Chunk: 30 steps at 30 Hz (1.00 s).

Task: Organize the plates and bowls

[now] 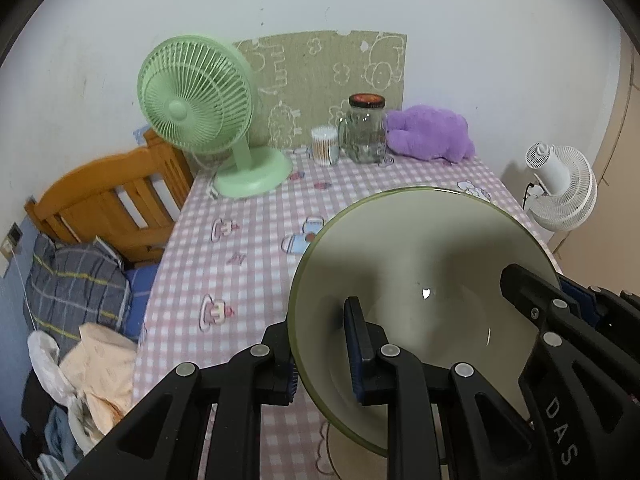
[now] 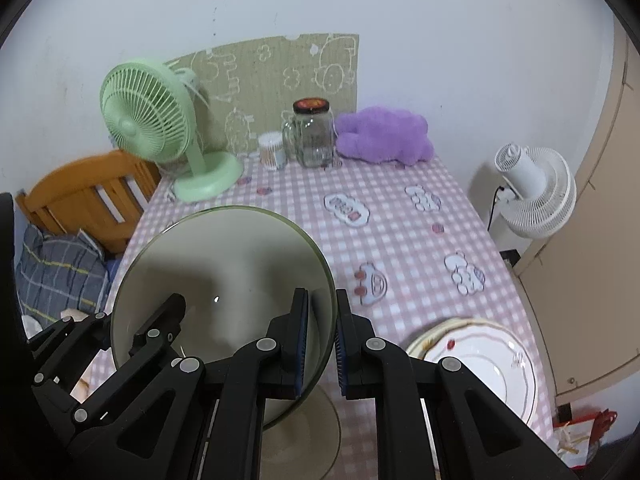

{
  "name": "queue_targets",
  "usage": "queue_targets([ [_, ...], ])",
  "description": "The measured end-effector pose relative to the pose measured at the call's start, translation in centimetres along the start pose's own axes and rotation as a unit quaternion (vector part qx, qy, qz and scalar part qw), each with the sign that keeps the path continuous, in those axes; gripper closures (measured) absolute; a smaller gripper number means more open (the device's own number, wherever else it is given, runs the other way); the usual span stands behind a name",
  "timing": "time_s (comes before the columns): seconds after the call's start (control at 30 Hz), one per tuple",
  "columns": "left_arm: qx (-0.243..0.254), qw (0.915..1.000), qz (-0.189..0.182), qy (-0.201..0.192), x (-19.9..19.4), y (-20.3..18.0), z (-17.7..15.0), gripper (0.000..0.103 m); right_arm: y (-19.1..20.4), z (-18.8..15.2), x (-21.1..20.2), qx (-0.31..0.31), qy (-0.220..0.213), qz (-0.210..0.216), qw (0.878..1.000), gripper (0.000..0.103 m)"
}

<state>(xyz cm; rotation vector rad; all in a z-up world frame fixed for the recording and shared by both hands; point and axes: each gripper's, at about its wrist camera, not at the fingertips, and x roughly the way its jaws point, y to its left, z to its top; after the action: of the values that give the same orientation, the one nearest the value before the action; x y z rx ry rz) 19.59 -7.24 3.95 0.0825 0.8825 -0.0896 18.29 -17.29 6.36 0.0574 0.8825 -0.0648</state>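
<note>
I hold one bowl (image 1: pixel 420 280) with both hands. My left gripper (image 1: pixel 320 356) pinches its left rim, low in the middle of the frame. My right gripper (image 2: pixel 322 344) pinches its other rim. The bowl hangs above the bench (image 2: pixel 400 240), with another bowl (image 2: pixel 308 432) right under it. The plates (image 2: pixel 480 360) sit at the lower right. If one hand goes faster, the slick rim could slip out. Then the bowl would drop and crack the one below.

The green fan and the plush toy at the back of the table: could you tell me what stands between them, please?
A cotton swab tub and a lidded glass jar, side by side, seen in both wrist views.
</note>
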Motion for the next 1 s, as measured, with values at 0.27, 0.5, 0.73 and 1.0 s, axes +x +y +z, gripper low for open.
queue_targets([
  [0.27,0.000,0.9999,0.004,0.011,-0.1,0.4,-3.4,0.085,0.4,-3.4,-0.5,-0.006,0.002,0.006,1.000,0.088],
  [0.5,-0.002,0.9993,-0.008,0.036,1.0,0.4,-5.6,0.085,0.5,-5.7,0.4,-0.004,0.023,0.005,1.000,0.088],
  [0.73,0.007,0.9983,-0.010,0.056,2.2,0.3,-7.1,0.085,0.7,-7.2,1.7,-0.008,0.051,0.001,0.999,0.088],
  [1.0,0.012,0.9962,-0.024,0.083,3.1,-0.3,-8.1,0.085,0.6,-8.2,2.8,-0.009,0.080,-0.016,0.997,0.088],
])
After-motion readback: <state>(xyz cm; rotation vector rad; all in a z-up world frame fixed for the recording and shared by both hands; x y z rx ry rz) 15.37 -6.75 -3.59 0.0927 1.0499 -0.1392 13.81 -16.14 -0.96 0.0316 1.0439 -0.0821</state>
